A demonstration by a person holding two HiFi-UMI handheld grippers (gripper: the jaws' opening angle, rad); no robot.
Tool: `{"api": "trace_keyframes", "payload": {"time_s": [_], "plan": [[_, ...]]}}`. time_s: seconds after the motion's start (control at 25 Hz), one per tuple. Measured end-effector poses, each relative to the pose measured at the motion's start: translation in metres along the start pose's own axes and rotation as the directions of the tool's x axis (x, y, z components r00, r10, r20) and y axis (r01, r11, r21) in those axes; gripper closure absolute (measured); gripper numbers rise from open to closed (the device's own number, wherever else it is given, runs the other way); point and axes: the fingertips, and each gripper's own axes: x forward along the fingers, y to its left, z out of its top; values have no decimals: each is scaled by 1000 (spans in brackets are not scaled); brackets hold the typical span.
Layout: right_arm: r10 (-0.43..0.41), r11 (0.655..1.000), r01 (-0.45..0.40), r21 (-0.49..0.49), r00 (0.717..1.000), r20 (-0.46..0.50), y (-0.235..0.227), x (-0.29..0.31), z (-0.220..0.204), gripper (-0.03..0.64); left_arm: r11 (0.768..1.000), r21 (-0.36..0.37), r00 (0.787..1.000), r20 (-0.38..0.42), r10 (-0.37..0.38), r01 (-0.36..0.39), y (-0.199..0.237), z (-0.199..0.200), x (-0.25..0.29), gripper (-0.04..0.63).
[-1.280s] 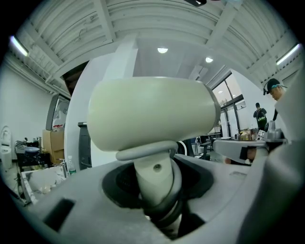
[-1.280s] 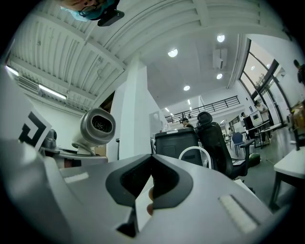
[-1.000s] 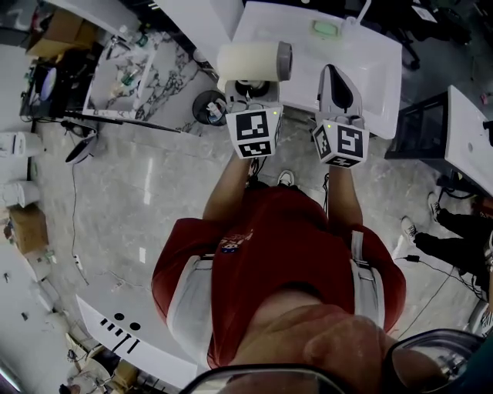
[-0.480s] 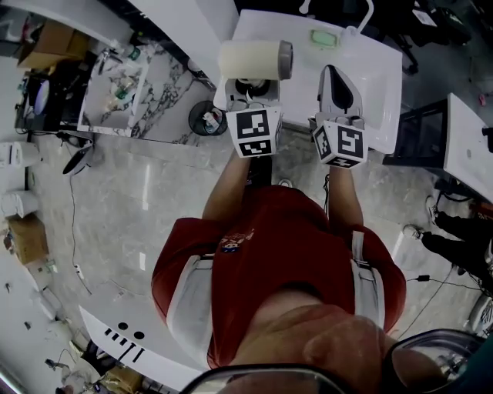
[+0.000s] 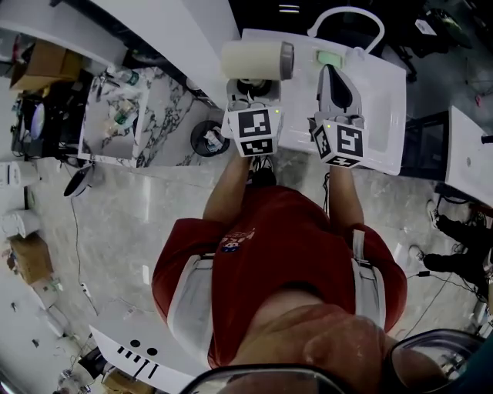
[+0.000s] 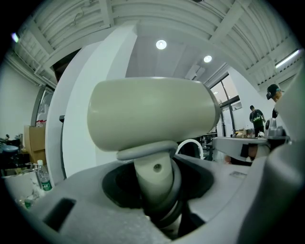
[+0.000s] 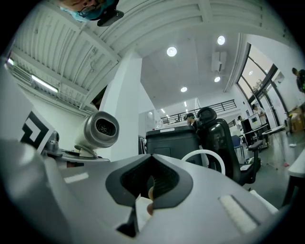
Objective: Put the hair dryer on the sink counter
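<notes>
In the head view the cream hair dryer lies crosswise, its grey nozzle end pointing right. My left gripper is shut on its handle; in the left gripper view the barrel fills the frame above the jaws, which clamp the handle. My right gripper is beside it, its jaws drawn together to a point with nothing held. Both grippers hover over the white sink counter, which has a curved white faucet and a green soap bar. The right gripper view shows the dryer's nozzle to its left.
A marble-topped table with bottles stands at the left, with a round bin beside the counter. A dark cabinet and another white table are at the right. A black office chair sits beyond the faucet.
The sink counter has drawn closer and lower in the head view, and the faucet has come into sight. Both grippers now reach further over the counter, the dryer still held.
</notes>
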Motion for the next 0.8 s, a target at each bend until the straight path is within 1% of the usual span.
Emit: {"api": "trace_keyframes", "payload": {"time_s": [0.44, 0.8], "plan": [[-55, 998, 54, -24, 998, -15, 10, 71, -8, 616, 998, -18, 998, -16, -56, 56, 49, 3, 61, 417], [-101, 994, 101, -29, 995, -23, 6, 95, -19, 617, 995, -21, 994, -32, -101, 101, 60, -5, 91, 417]]}}
